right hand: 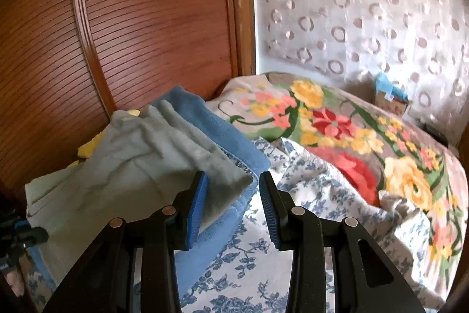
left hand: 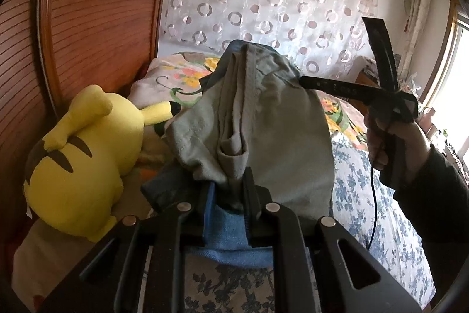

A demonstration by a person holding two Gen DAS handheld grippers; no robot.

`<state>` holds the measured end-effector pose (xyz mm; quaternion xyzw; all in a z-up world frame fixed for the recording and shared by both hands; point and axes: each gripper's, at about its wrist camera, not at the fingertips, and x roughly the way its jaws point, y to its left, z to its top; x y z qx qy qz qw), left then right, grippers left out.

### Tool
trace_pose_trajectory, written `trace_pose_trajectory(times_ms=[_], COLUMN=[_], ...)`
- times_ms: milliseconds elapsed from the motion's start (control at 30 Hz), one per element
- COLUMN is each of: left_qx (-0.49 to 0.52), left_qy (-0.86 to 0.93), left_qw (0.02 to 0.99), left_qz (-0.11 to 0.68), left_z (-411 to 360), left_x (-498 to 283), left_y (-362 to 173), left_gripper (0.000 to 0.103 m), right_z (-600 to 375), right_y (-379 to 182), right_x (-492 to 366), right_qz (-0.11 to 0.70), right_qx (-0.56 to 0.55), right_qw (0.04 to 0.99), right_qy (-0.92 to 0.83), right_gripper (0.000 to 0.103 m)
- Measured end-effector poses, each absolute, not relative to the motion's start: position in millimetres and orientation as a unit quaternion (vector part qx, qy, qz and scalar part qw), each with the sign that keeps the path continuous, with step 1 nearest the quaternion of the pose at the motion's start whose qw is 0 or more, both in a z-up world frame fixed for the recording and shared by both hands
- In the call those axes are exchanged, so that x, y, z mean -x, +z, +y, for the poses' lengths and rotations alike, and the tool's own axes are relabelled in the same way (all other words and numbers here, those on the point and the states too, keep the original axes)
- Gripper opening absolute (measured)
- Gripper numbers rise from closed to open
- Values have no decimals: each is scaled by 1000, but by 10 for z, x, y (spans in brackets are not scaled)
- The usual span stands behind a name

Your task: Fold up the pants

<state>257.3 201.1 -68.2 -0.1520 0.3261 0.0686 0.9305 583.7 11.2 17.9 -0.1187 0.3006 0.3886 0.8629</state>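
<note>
On the bed [right hand: 252,251], by the wooden wardrobe [right hand: 132,19], the pants [left hand: 258,119] lie bunched, grey-green lining out over blue denim. The left gripper [left hand: 228,195] is clamped on a thick fold of the pants, cloth bulging up between its 2 fingers. From the left wrist view the right gripper [left hand: 340,55] is seen at the far edge of the pants, its fingers spread wide in a V, 1 tip touching the cloth; the right hand [left hand: 390,143] holds its handle. From the right wrist view that gripper [right hand: 233,195] is released, its blue pads [right hand: 196,213] apart, the left pad against a corner of the pants [right hand: 132,154], nothing between them. A yellow plush [left hand: 79,166] lies just left of the pants. Behind, a floral blanket [right hand: 351,143] covers the bed, with a curtain [right hand: 366,5] beyond it.
</note>
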Motion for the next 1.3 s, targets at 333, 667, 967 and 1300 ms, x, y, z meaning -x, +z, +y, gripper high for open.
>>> trace_pose_trajectory(times_ms=[333,667,967,1300], left_qx=[135,101,80,57], left_qy=[76,85,79,69], left_qw=[932,937,942,944], left_qz=[327,323,317,317], left_z=[1959,1847,1709,1510], left_x=[-2493,-2317,-2108,-1849], left_y=[-580,-434,-304,-240], left_gripper=[17,28,56,85], right_z=[-37,-506,-852,-1050], right_y=[326,371,397,436], right_x=[-5550,-4786,-4256,-3788], right_qz=[288,278,275,270], right_qx=[102,75,65,56], right_qw=[866,865,873,880], right_qy=[395,411,398,386], right_gripper=[38,38,38,38])
